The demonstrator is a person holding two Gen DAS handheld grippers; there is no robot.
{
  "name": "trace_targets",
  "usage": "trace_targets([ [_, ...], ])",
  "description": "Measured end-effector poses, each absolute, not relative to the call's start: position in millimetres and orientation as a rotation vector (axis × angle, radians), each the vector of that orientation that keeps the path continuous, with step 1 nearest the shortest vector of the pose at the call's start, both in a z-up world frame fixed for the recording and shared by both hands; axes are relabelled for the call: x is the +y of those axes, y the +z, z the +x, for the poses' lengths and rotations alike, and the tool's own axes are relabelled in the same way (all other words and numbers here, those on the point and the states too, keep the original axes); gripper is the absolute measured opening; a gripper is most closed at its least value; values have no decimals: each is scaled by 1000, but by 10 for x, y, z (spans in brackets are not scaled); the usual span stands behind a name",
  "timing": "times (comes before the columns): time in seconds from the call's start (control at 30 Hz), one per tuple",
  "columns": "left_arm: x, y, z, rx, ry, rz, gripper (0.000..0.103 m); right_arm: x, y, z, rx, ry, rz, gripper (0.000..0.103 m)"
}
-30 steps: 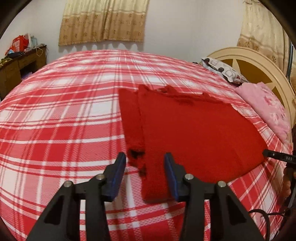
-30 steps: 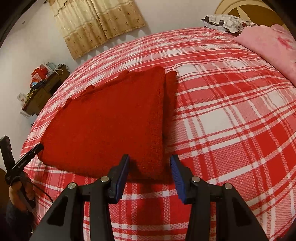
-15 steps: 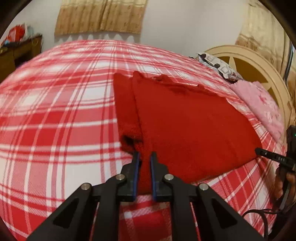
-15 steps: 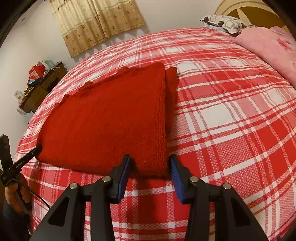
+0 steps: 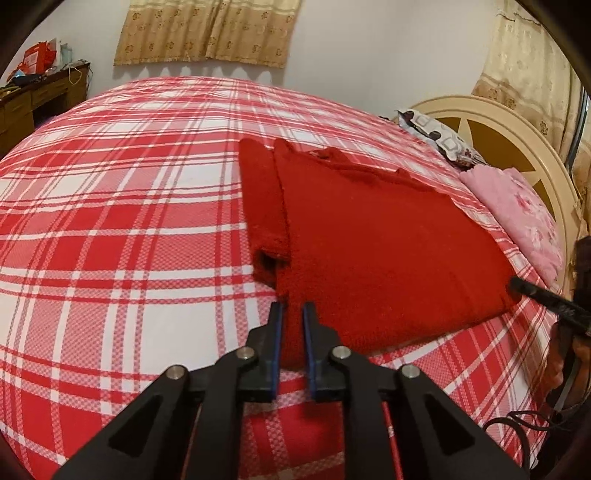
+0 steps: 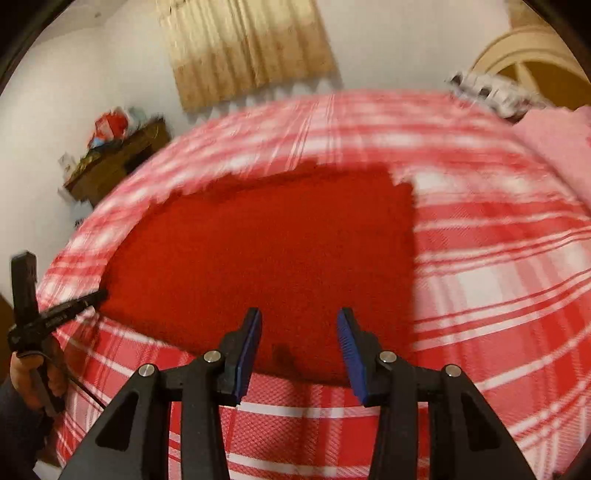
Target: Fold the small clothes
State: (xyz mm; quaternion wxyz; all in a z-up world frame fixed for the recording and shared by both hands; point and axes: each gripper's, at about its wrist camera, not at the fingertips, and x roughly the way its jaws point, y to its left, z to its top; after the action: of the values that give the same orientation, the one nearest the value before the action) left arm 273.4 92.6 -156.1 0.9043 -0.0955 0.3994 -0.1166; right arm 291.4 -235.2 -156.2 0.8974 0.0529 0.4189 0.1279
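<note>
A red knit sweater lies partly folded on the red and white plaid bed; a sleeve lies along its left side. My left gripper is shut on the sweater's near left corner. In the right wrist view the sweater fills the middle, blurred by motion. My right gripper is open, its blue pads above the sweater's near edge. The other gripper shows at the left edge of that view, and at the right edge of the left wrist view.
A cream headboard, a patterned pillow and a pink blanket lie at the bed's right end. A wooden desk with bags stands at the far left. Curtains hang on the back wall.
My left gripper closed on the sweater's near left corner and holds it. My right gripper moved left along the near edge, still open; its view is blurred now.
</note>
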Motion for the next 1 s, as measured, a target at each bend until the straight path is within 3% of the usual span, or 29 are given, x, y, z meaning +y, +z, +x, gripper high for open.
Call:
trace_targets([
  [0.17, 911, -1512, 2648, 795, -168, -152, 55, -2257, -1596, 2921, 916, 228, 82, 44],
  [0.23, 914, -1510, 2643, 787, -158, -143, 62, -2162, -1501, 2902, 889, 243, 63, 44],
  [0.5, 890, -1550, 2692, 805, -124, -122, 65, -1476, -1291, 3248, 830, 335, 20, 45],
  [0.77, 896, -1575, 2709, 822, -139, -130, 69, -813, -1664, 3359, 921, 433, -88, 45],
  [1.0, 887, -1572, 2682, 820, -149, -132, 72, -763, -1734, 3147, 856, 399, -159, 46],
])
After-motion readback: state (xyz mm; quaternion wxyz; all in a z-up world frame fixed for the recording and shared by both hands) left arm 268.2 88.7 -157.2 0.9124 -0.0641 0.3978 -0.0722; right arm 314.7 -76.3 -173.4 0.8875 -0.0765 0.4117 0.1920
